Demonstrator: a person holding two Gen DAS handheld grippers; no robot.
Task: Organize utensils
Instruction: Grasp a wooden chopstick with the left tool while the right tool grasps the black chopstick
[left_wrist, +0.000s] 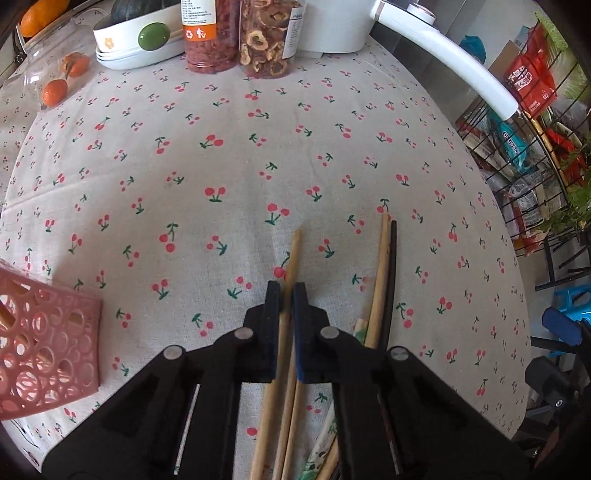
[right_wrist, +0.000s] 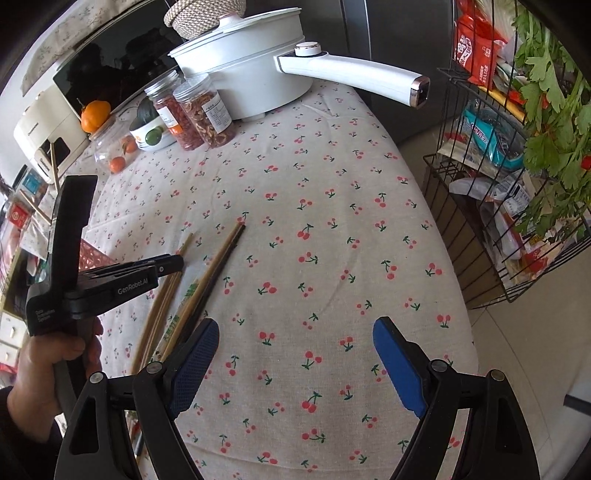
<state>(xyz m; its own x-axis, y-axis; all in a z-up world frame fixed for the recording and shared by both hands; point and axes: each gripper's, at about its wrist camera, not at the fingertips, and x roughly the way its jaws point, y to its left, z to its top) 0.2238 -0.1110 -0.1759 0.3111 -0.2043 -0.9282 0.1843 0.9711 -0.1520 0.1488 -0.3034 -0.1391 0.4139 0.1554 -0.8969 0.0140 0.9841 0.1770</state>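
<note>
Lying on the cherry-print cloth of the worktop (left_wrist: 221, 155), a pale wooden chopstick (left_wrist: 291, 258) runs straight and slim between the pads of the left gripper (left_wrist: 287, 295), whose jaws are pinched tight on it near mid-length; its lower end is lost under the gripper's black frame. Just beside it lie a second light chopstick (left_wrist: 380, 280) and a thin black one (left_wrist: 391, 280), touching side by side, with a printed paper sleeve (left_wrist: 360, 328) half hidden below them. More pale sticks cross under the gripper, and how many cannot be made out. A pink plastic basket (left_wrist: 48, 350) with round cut-out holes stands at the left, cut off by the frame edge. In the right wrist view the right gripper (right_wrist: 295, 354) hangs over bare cloth with its blue textured pads spread wide and nothing between them, well right of the chopsticks. A hand (right_wrist: 44, 365) grips the left tool's handle.
</note>
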